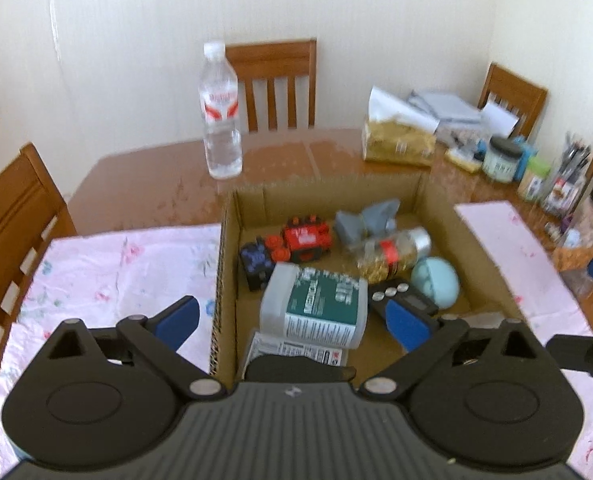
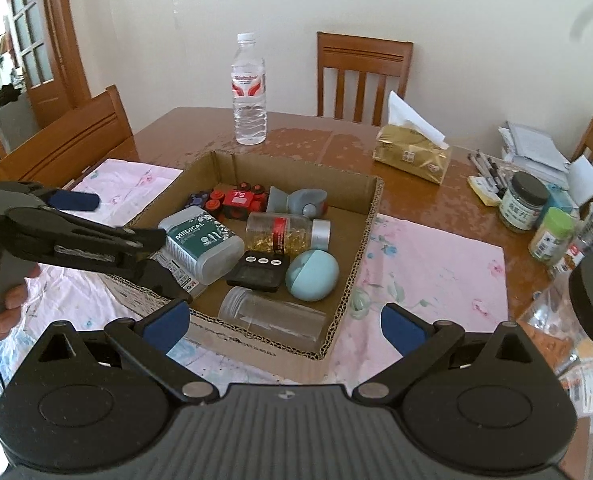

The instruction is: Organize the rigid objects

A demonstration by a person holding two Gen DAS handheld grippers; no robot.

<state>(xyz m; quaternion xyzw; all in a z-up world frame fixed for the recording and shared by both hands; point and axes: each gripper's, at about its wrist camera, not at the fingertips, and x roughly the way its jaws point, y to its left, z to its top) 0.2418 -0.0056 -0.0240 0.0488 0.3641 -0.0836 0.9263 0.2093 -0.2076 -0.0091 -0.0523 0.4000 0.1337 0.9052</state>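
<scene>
Left wrist view: left gripper (image 1: 292, 322) jaws spread wide, nothing between them, above the near wall of the shallow brown cardboard box (image 1: 436, 196), which holds a grey-and-teal plastic medical bottle (image 1: 316, 306), red toy train (image 1: 306, 240) and pale blue egg-shaped case (image 1: 436, 282). Right wrist view: right gripper (image 2: 284, 326) jaws likewise spread and empty; clear plastic jar (image 2: 272, 318) lies in the box, clear water bottle (image 2: 249, 92) stands outside on the brown wooden table (image 2: 320, 136); judged mostly packed, bottle possibly left
</scene>
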